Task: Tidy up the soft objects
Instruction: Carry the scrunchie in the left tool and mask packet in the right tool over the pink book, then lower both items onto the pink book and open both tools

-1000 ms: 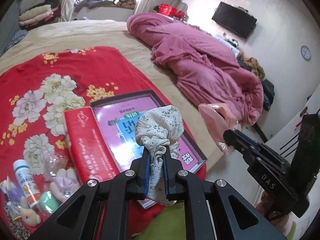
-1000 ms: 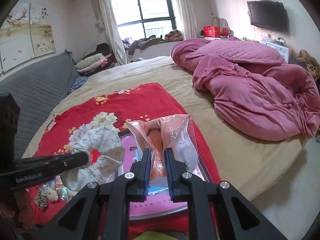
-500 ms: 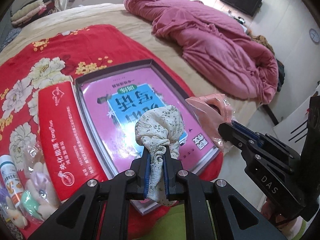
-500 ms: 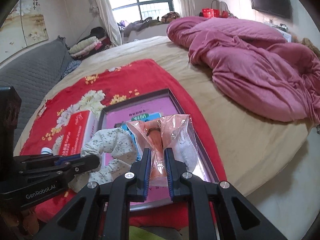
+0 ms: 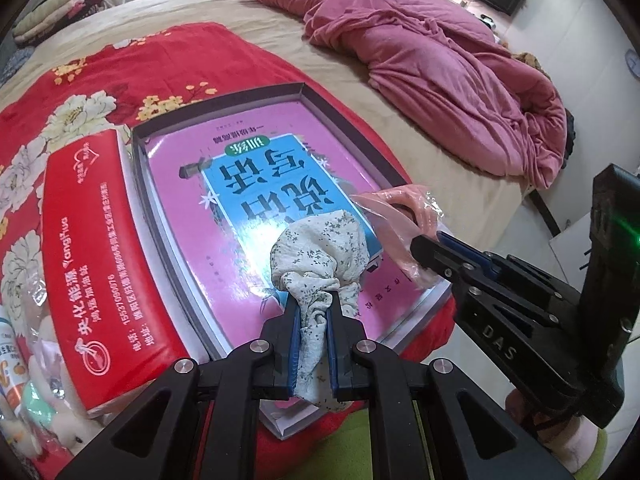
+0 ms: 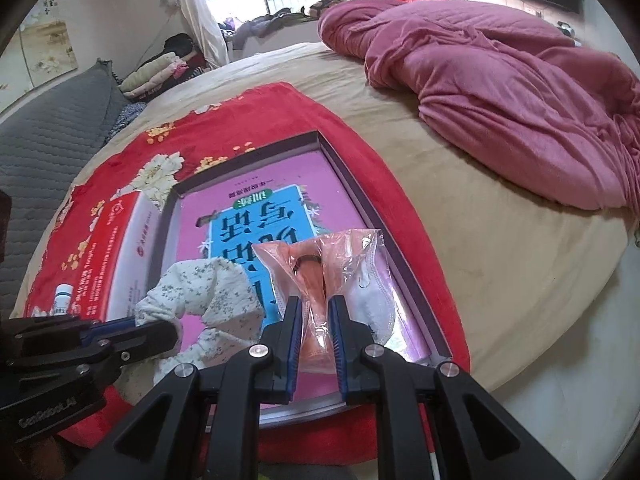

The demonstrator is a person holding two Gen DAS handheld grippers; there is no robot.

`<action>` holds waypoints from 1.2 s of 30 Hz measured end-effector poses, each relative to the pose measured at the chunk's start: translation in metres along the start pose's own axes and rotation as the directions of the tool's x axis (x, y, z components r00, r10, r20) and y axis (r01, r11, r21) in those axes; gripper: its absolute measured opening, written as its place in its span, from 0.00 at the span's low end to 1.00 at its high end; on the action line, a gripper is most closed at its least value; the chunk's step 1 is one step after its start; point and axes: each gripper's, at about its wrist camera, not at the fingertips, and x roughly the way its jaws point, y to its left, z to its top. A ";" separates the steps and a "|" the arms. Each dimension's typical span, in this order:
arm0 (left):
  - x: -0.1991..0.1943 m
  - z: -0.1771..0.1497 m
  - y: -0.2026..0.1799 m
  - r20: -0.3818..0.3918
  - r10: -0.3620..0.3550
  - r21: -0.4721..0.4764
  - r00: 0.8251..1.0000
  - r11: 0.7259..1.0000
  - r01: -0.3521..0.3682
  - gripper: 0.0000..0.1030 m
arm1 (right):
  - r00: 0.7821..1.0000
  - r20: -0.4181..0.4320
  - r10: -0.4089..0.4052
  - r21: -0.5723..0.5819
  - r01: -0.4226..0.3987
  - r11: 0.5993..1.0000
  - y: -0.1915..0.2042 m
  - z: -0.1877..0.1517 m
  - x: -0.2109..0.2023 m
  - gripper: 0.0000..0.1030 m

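We see a wide bed (image 6: pixel 500 248) under a tan sheet, with a heaped pink quilt (image 6: pixel 500 92) on its far side and a red flowered blanket (image 6: pixel 256 120) spread on the near side. On that blanket lies a shallow dark-rimmed tray (image 5: pixel 224 98), and inside it we find a pink book (image 5: pixel 256 208) with a blue title panel, filling nearly the whole tray. Touching the tray's left wall lies a red tissue pack (image 5: pixel 92 248). Farther left, at the picture's edge, we make out a small white bottle (image 6: pixel 63 298) and some pale soft toys in clear wrapping (image 5: pixel 40 360); their details are too blurred to tell.

Our left gripper (image 5: pixel 313 316) is clenched on a white floral cloth (image 5: pixel 320 248), whose bunched end puffs out above the book. Our right gripper (image 6: pixel 314 320) is clamped on a clear plastic bag (image 6: pixel 320 264) containing something orange-pink and a white mask-like piece. Both held things hang over the tray's near right part, just beside each other; whether either touches the book we cannot tell.
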 end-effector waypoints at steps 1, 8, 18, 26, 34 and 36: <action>0.002 0.000 0.000 -0.002 0.000 0.001 1.000 1.000 0.000 0.11 | 1.000 -0.005 -0.001 -0.001 0.001 1.000 0.000 0.000 0.002 0.15; 0.008 -0.002 -0.002 -0.020 0.002 0.006 1.000 1.000 -0.002 0.11 | 0.999 -0.041 -0.028 -0.023 0.027 0.999 0.000 -0.002 0.016 0.18; 0.012 -0.002 0.000 -0.032 0.011 0.002 0.999 1.000 -0.011 0.12 | 0.999 -0.040 -0.034 -0.011 0.033 0.999 -0.004 -0.002 0.018 0.43; 0.016 -0.004 0.001 -0.046 0.029 0.007 0.999 1.000 -0.029 0.14 | 1.000 0.001 0.025 0.004 -0.025 1.000 -0.003 0.000 0.009 0.62; 0.015 -0.004 0.002 -0.045 0.037 0.007 0.998 0.999 -0.037 0.16 | 1.000 -0.014 0.009 0.001 -0.009 1.000 -0.002 0.001 0.012 0.71; 0.014 -0.004 0.002 -0.044 0.035 0.008 0.998 0.999 -0.034 0.16 | 1.000 -0.021 0.017 0.010 -0.017 1.000 -0.003 -0.001 0.015 0.72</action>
